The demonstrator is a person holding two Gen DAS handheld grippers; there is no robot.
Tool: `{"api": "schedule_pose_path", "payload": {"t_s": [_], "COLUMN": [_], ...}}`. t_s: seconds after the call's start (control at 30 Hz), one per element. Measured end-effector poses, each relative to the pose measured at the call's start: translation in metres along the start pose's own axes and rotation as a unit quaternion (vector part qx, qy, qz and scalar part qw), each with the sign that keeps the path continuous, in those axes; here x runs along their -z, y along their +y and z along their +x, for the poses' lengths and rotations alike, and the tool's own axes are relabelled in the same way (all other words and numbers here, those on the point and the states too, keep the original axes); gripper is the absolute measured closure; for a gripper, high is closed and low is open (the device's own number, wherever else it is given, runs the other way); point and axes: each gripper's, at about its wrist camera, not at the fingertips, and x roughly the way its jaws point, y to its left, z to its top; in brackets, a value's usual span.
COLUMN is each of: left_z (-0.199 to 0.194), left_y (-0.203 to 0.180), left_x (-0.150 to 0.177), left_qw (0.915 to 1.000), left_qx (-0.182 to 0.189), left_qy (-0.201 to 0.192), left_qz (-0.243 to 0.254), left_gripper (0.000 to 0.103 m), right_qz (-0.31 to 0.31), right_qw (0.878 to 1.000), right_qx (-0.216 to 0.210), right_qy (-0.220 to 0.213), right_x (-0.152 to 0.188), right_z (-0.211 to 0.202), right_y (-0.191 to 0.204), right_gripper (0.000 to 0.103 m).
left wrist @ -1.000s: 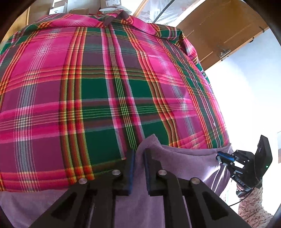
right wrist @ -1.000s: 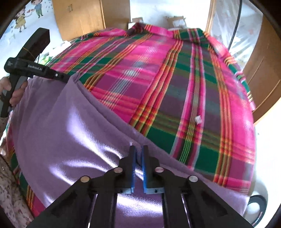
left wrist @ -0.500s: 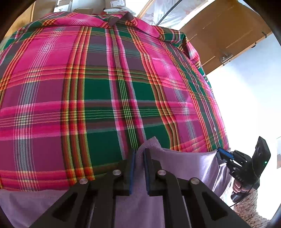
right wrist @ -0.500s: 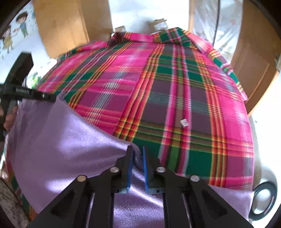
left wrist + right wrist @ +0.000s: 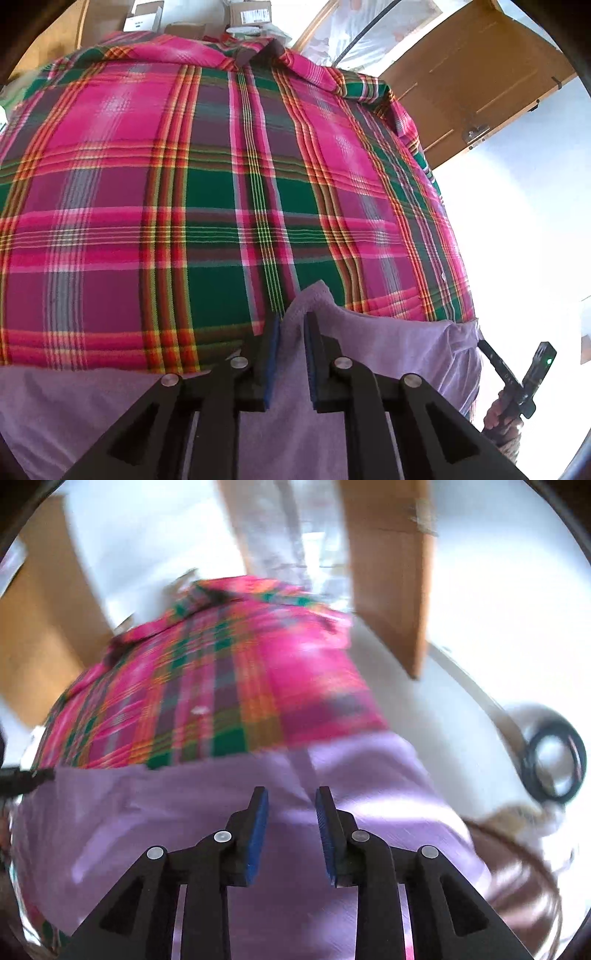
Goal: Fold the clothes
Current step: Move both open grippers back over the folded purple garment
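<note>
A: Log entry, left side. What do you read off the left wrist view?

B: My left gripper [image 5: 291, 354] is pinched narrow on a raised corner of the lilac cloth [image 5: 388, 354]; the fabric bunches up between the blue pads [image 5: 271, 358]. The cloth lies along the near edge of the plaid spread [image 5: 221, 206], which covers the whole surface ahead. At far right I see the right gripper [image 5: 517, 373] from the side, a hand [image 5: 496, 417] around its handle, at the cloth's other end.

A: And the right wrist view?

B: Heavily blurred. My right gripper [image 5: 291, 827] stands with its jaws well apart; nothing sits between the pads [image 5: 258, 830]. The lilac cloth [image 5: 184, 812] spreads below and ahead of them; whether it touches them I cannot tell. A dark ring [image 5: 554, 760] lies on the white floor [image 5: 461, 709] at right.
</note>
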Motion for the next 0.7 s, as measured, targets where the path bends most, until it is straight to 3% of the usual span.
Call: {"api": "schedule_pose_path", "payload": {"t_s": [0.13,0.27,0.6,0.7], "left_z": [-0.010,-0.016,-0.050,-0.062], "left_y": [-0.006,-0.006,0.015,0.023], "left_x": [0.008,0.017,0.056,0.070], "left_qw": [0.9999,0.9998,0.9986,0.9976], "left_qx": [0.002,0.002,-0.012,-0.021], "left_qy": [-0.013,-0.017,-0.042,-0.055], "left_qz": [-0.001,-0.005,-0.031,-0.037], "left_gripper": [0.088,0.088,0.088,0.088], "right_qz": [0.069,0.119,0.091,0.046], "right_qw": [0.996,0.990,0.991,0.996], "right_qx": [0.055,0.066,0.088,0.047], "right_qy": [-0.022,-0.035,-0.052,-0.062], "right_x": [0.018,0.026,0.039,0.044], "right_z": [-0.017,-0.022,-0.037,-0.042], "right_y": [-0.037,-0.057,-0.037,-0.010], "right_gripper": [0.073,0.060,0.059,0.059]}}
